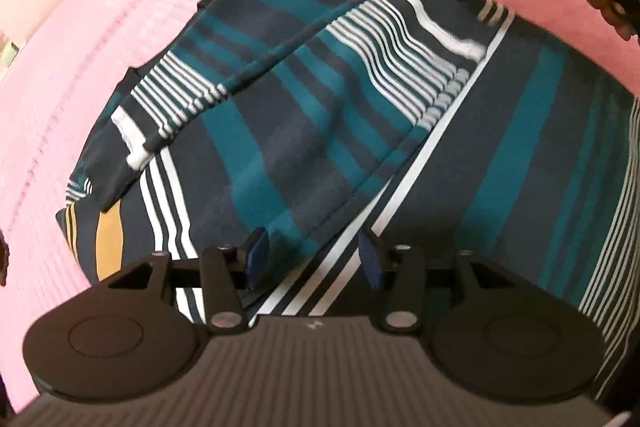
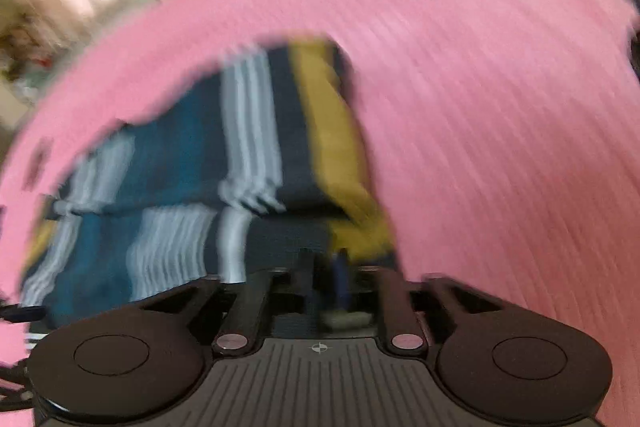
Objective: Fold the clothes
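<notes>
The striped shirt (image 1: 320,115) lies on the pink blanket (image 1: 80,47). The left gripper (image 1: 316,255) hovers with jaws spread, a folded hem between them, not pinched. The right gripper (image 2: 324,267), with jaws pressed together, pinches the shirt's far edge; that view is blurred.

Even soft light, no glare; left view sharp w/ fisheye-bent edges, right view heavily motion-blurred.
</notes>
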Demonstrator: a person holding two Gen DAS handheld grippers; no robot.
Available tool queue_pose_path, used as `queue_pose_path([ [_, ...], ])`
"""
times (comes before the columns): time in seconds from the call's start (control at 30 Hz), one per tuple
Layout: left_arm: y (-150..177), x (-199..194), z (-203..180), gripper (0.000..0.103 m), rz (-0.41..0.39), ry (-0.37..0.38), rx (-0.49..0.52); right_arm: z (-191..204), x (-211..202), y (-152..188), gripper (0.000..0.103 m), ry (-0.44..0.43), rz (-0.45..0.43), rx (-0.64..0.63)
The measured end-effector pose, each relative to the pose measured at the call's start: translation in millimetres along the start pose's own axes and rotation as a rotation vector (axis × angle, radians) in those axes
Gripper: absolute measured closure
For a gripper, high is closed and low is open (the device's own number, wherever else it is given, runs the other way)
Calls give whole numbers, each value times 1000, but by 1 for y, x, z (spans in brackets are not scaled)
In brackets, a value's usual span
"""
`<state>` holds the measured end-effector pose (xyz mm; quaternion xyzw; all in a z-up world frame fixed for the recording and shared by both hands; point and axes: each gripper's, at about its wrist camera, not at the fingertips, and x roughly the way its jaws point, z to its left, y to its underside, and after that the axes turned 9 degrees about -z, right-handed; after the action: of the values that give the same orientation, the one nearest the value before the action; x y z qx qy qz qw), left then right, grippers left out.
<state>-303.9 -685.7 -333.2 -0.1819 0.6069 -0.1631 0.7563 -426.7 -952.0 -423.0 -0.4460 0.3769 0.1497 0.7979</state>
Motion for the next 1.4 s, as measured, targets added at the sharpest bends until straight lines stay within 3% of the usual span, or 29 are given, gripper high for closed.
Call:
queue_pose_path([
  [0.07,9,-2,3,55,22,-25,-27,-7,0,6,57,-5,13,37],
  [0.23,49,0,10,54,115,-66,-124,-3,-23,42,54,0,56,-46],
  [0.33,72,-11,8,53,119,-64,-149,-1,-48,69,51,32,75,-48],
  [0.43,94,-25,0,53,105,-48,-138,1,-74,96,20,64,93,-51],
  [0.47,103,-31,-4,53,94,-40,-129,2,-83,105,17,75,103,-58],
  [0.77,182,-95,-43,53,37,3,-106,10,-137,178,11,209,247,-117],
  [0.97,234,-148,-83,52,5,2,-103,6,-162,193,11,164,272,-236],
  [1.07,246,-168,-128,50,-28,-39,43,-4,-171,198,11,129,264,-302],
  [1.17,267,-173,-184,36,-71,-118,365,-17,-181,201,11,92,259,-330],
  [1.3,300,-154,-233,36,-104,-204,733,-37,-194,203,11,65,241,-376],
  [1.4,315,-130,-244,38,-137,-256,928,-52,-200,203,11,70,217,-391],
])
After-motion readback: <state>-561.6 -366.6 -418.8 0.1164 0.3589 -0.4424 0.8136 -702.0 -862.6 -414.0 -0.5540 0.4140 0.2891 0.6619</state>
